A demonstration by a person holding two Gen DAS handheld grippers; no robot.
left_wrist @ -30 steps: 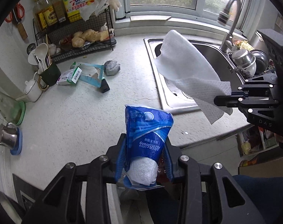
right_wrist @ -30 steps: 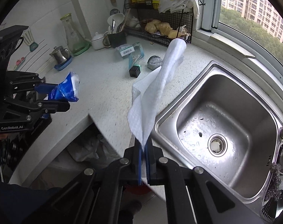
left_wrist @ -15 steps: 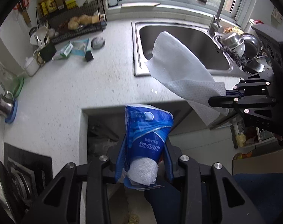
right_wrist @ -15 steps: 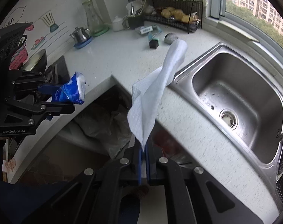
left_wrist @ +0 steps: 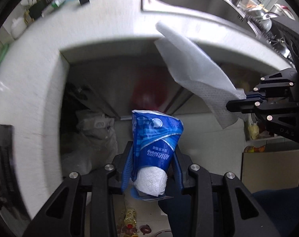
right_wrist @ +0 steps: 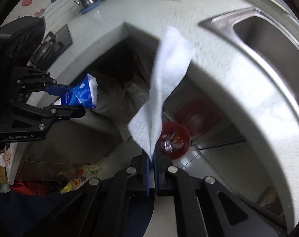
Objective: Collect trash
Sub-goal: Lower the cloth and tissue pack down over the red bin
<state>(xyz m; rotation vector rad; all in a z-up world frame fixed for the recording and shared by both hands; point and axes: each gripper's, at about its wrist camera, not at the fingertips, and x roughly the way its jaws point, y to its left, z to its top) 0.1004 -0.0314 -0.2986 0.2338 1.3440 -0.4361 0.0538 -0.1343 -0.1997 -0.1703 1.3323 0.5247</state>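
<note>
Jaws of left gripper (left_wrist: 152, 165) clamped on blue tissue pack (left_wrist: 156, 140); jaws of right gripper (right_wrist: 151, 158) pressed together on a corner of white paper towel (right_wrist: 165, 79). Both items in the air beyond the counter (left_wrist: 50, 75) front edge, above the open recess under it. Red bin (right_wrist: 174, 140) with wrappers on the floor beneath the towel, sink (right_wrist: 268, 35) at the counter's far right. Versus one second earlier: both grippers lower, off the countertop, pointing steeply down.
</note>
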